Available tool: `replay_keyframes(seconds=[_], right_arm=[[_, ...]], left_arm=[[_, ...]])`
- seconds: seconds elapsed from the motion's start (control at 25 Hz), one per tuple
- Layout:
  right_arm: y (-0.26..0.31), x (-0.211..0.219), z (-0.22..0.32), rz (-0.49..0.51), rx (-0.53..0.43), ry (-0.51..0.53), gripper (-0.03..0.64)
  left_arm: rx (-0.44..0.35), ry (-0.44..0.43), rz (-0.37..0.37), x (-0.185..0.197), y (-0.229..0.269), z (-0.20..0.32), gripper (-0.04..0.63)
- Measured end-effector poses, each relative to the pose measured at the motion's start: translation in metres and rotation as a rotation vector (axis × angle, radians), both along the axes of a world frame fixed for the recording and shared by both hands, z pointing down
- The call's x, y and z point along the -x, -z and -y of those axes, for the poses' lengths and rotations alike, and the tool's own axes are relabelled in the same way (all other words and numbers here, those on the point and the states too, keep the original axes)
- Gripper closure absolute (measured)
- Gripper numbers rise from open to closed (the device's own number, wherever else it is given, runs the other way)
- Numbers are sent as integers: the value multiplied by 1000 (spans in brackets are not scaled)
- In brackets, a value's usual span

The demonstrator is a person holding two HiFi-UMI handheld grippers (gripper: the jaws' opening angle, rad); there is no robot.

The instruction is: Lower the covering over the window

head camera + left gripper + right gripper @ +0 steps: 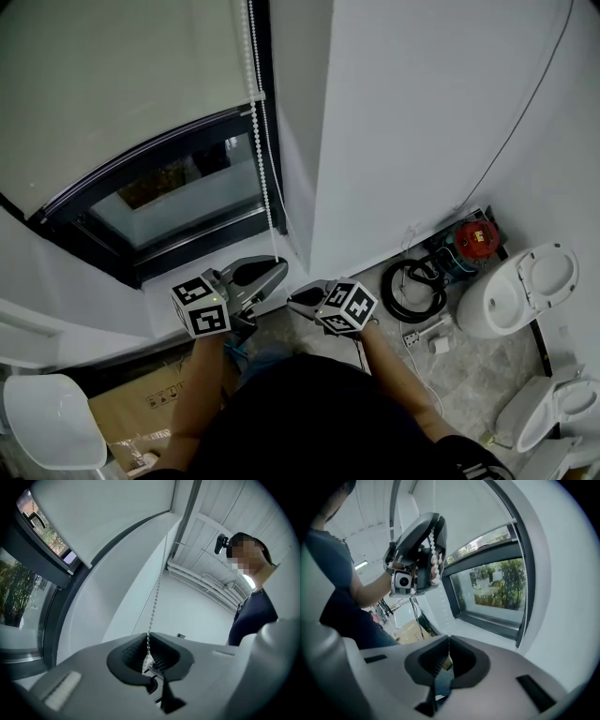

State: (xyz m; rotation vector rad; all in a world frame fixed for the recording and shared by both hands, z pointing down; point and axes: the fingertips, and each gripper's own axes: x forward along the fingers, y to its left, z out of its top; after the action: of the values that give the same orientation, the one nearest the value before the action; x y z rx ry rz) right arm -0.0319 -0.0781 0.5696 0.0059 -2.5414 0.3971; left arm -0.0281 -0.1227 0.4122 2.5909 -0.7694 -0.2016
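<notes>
**A:** Right, item one, the fingers. What do you have?

**B:** Left gripper: jaws closed on the bead chain. One strand is pinched between the ribbed pads and runs straight up from them. Right gripper: jaws together with nothing between them. It is held just beside the left one and does not touch the chain.

**A:** Item two, moving outward.

**B:** Chain: two strands hanging down the right edge of the window. The grip sits low on it, close to the sill. Blind: a pale roller that covers the upper glass. The lower pane is bare, and greenery shows through it.

**A:** Which step is in hand?

**B:** I'd judge it as part-way through lowering. The chain is caught and the blind is partly down, with the bottom strip of the window left to cover.

**A:** What does the next move call for?

**B:** There looks to be little room below the left grip before it reaches the sill. So I'd expect the right gripper to open and take the same strand higher up. Then it pulls straight down while the left lets go, hand over hand. I can't tell from here whether this strand lowers the blind or raises it. A short pull while watching the blind's bottom edge would show which.
</notes>
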Motion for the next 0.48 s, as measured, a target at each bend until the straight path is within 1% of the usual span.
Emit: replay_keyframes(seconds=[0.2, 0.32, 0.36, 0.4, 0.48], right_arm=[[-1, -5, 0, -3, -48, 9, 603], [6, -9, -3, 7, -45, 41, 592], [12, -11, -3, 21, -41, 48, 565], [19, -13, -3, 38, -38, 56, 522], [37, -16, -1, 71, -45, 75, 489]], left_arm=[[7, 5, -21, -1, 0, -2, 572], [1, 4, -20, -1, 0, -1, 574], [1, 6, -20, 0, -1, -1, 574], [-1, 8, -19, 0, -1, -1, 574], [-1, 11, -18, 1, -1, 0, 574]])
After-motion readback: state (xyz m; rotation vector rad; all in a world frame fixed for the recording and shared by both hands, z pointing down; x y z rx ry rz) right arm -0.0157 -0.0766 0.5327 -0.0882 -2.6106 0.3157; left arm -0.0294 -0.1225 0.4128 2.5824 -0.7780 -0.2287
